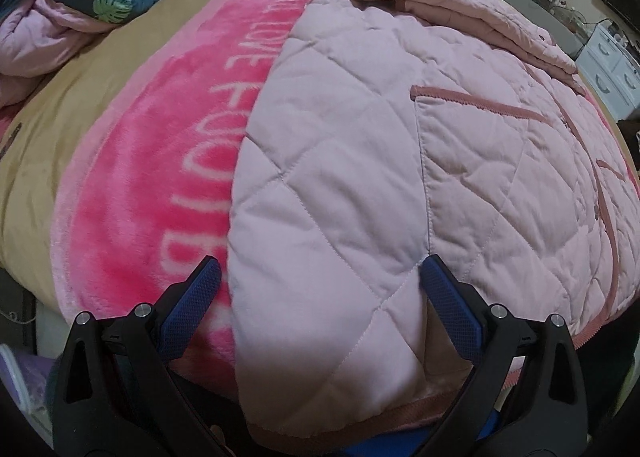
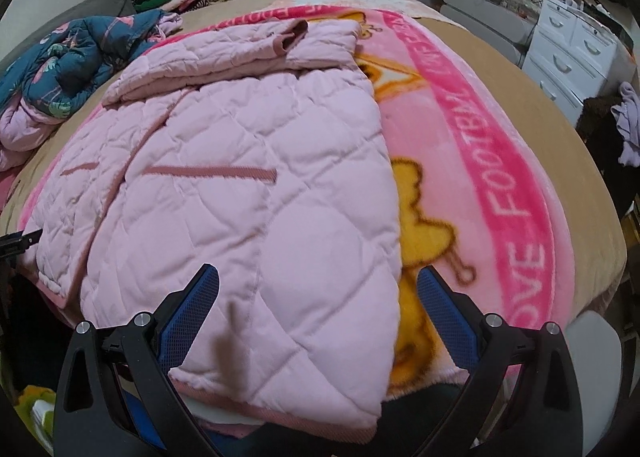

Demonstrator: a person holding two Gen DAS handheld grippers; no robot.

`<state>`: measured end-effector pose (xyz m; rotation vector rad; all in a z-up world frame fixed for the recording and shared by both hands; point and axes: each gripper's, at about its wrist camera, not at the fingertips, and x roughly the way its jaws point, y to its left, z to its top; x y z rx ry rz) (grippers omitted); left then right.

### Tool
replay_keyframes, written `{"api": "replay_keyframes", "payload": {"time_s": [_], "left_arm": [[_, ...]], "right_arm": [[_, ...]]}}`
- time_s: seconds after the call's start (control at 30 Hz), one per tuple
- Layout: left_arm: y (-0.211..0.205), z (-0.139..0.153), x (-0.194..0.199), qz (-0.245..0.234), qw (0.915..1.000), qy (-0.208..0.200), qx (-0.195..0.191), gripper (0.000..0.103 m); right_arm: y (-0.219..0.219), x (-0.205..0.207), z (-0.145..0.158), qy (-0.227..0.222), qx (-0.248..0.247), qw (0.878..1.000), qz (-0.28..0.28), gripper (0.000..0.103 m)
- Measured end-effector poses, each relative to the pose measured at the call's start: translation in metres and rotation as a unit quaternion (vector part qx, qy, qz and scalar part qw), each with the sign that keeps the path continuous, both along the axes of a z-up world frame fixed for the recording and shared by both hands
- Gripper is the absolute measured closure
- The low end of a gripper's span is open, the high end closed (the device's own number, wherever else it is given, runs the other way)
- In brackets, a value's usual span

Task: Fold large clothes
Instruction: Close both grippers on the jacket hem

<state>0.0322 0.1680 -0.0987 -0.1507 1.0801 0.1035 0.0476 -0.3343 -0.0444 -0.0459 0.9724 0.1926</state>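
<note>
The left gripper [image 1: 320,277] stands wide open, its blue pads spread to either side of the near hem of a pale pink quilted jacket [image 1: 360,177]; the 7 o'clock pad lies over the bright pink blanket [image 1: 160,177], the 5 o'clock pad rests against the quilting. Nothing is clamped.

The right gripper [image 2: 318,281] is likewise wide open, straddling the jacket's [image 2: 240,197] other near corner, with its 5 o'clock pad over the blanket's [image 2: 500,177] yellow cartoon figure.

The jacket lies flat on the blanket atop a tan-covered bed [image 2: 560,105], with a sleeve folded across it toward 12 o'clock. Toward 10 o'clock a crumpled dark blue leaf-print garment [image 2: 68,61] sits well apart. At 2 o'clock, a white chest of drawers [image 2: 572,53] stands beside the bed.
</note>
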Motion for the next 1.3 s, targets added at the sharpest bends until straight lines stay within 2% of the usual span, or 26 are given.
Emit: {"api": "replay_keyframes", "payload": {"time_s": [0.1,0.17,0.23,0.33,0.43,0.6,0.83,0.93,1.0,1.07,1.2,1.23,1.27,1.3], "left_arm": [[0.001,-0.004,-0.001,0.005,0.9998,-0.002,-0.017,0.014],[-0.001,-0.004,0.000,-0.003,0.9996,-0.003,-0.027,0.028],[-0.007,-0.002,0.000,-0.015,0.9996,-0.005,-0.021,0.037],[-0.014,0.001,-0.003,-0.027,0.9995,-0.009,-0.015,0.048],[-0.014,0.004,-0.004,-0.028,0.9993,-0.012,-0.022,0.055],[-0.010,0.005,-0.005,-0.031,0.9990,-0.012,-0.031,0.057],[-0.004,0.006,-0.016,-0.033,0.9986,-0.004,-0.042,0.054],[0.000,0.004,-0.022,-0.028,0.9985,0.003,-0.047,0.047],[0.003,0.002,-0.026,-0.023,0.9980,0.008,-0.058,0.042],[0.006,-0.002,-0.029,-0.016,0.9974,0.013,-0.069,0.032],[0.009,-0.010,-0.028,-0.009,0.9956,0.013,-0.092,0.033],[0.008,-0.009,-0.027,-0.008,0.9952,0.007,-0.097,0.043],[0.007,-0.008,-0.025,-0.010,0.9948,0.001,-0.101,0.057],[0.005,-0.005,-0.024,-0.014,0.9946,-0.006,-0.102,0.063]], "right_arm": [[-0.005,-0.007,-0.005,0.015,0.006,1.000,0.001,0.004],[-0.008,-0.011,-0.010,0.027,0.005,1.000,0.000,0.004],[-0.010,-0.015,-0.015,0.040,0.010,0.999,0.001,0.004],[-0.014,-0.018,-0.023,0.058,0.026,0.998,0.004,0.004],[-0.015,-0.021,-0.030,0.077,0.038,0.996,0.011,0.004],[-0.014,-0.022,-0.042,0.097,0.050,0.994,0.021,0.005],[-0.024,-0.022,-0.053,0.112,0.101,0.988,0.031,0.009],[-0.024,-0.023,-0.054,0.123,0.124,0.984,0.041,0.027],[-0.021,-0.026,-0.051,0.120,0.126,0.984,0.045,0.035],[-0.021,-0.027,-0.048,0.114,0.129,0.984,0.047,0.045],[-0.027,-0.026,-0.048,0.111,0.153,0.981,0.037,0.055],[-0.027,-0.026,-0.046,0.107,0.156,0.981,0.037,0.060],[-0.026,-0.027,-0.044,0.100,0.158,0.982,0.041,0.065],[-0.025,-0.028,-0.041,0.092,0.160,0.982,0.044,0.068]]}}
